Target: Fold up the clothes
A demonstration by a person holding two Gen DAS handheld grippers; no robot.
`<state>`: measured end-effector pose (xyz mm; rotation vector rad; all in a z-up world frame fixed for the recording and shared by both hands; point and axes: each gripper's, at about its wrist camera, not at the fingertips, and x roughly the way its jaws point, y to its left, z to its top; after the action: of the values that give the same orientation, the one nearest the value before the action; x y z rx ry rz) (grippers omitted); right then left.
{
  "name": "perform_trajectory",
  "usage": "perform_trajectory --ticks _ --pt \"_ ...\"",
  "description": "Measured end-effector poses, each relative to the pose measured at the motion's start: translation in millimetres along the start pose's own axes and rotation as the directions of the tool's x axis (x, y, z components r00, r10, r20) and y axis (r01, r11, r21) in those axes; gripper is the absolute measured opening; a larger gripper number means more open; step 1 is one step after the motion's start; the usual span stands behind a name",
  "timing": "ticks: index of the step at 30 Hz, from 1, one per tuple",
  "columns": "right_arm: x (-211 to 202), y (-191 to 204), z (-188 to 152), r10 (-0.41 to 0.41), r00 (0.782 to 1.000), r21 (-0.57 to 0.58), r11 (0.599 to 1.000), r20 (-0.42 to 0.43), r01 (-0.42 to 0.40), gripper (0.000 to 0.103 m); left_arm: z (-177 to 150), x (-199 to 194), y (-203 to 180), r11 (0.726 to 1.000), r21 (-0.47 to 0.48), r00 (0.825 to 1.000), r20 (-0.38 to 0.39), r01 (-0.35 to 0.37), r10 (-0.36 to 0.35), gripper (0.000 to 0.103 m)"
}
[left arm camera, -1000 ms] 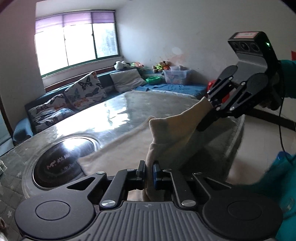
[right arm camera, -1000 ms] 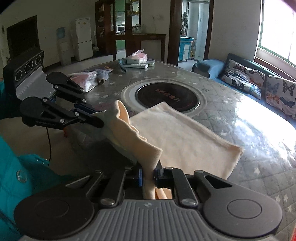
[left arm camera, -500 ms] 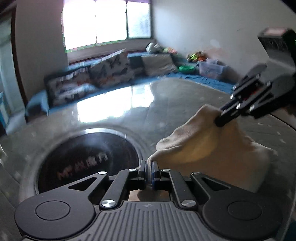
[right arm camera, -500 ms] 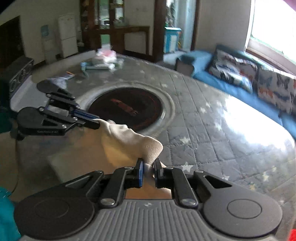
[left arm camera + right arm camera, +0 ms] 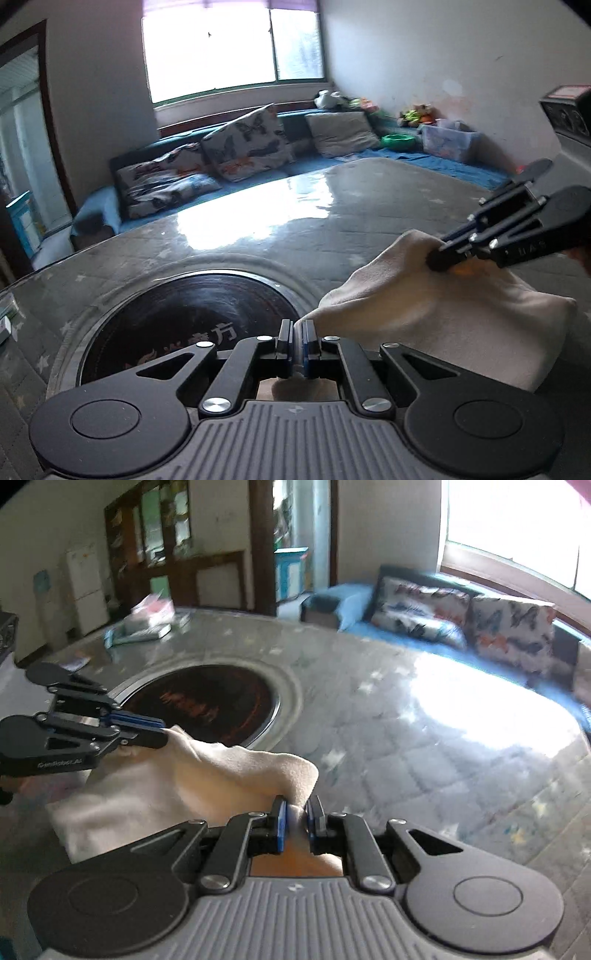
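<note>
I hold the cream fleece cloth (image 5: 436, 325) doubled over, left gripper (image 5: 294, 341) and right gripper (image 5: 297, 821) each clenched on a corner; next I judge: lower both evenly.

The left gripper (image 5: 296, 341) and the right gripper (image 5: 296, 818) were both clamped on cloth (image 5: 424, 314), held side by side, fingers pointing forward.

Counting one cream cloth (image 5: 436, 321), lying at three o'clock of one dark round inset (image 5: 188, 321) in one table (image 5: 332, 206). Counting two grippers: left gripper (image 5: 295, 341) and right gripper (image 5: 297, 821), each pinching that cloth. Seeing three butterfly cushions (image 5: 245, 147) at twelve o'clock, one grey cushion (image 5: 340, 129), one clear bin (image 5: 448, 142), one green bowl (image 5: 399, 140), one white fridge (image 5: 86, 587).
</note>
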<state>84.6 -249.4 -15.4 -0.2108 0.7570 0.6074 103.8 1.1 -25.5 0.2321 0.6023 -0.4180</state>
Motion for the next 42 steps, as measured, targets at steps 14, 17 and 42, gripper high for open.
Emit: perform_trajectory --ticks 14,17,42 --pt "-34 2 -19 -0.077 0.996 0.045 0.996 0.042 0.075 0.027 1 9 4 0.999 -0.036 0.999 -0.019 -0.039 0.038 0.024" --pt "-43 -4 -31 -0.109 0.994 0.073 0.992 0.027 0.107 0.027 8 2 4 0.998 -0.062 1.000 0.004 -0.020 0.020 0.027" --pt "-10 -10 -31 -0.143 0.989 0.120 0.983 0.033 0.138 0.024 15 31 -20 0.994 -0.086 0.997 -0.049 0.063 -0.067 0.028"
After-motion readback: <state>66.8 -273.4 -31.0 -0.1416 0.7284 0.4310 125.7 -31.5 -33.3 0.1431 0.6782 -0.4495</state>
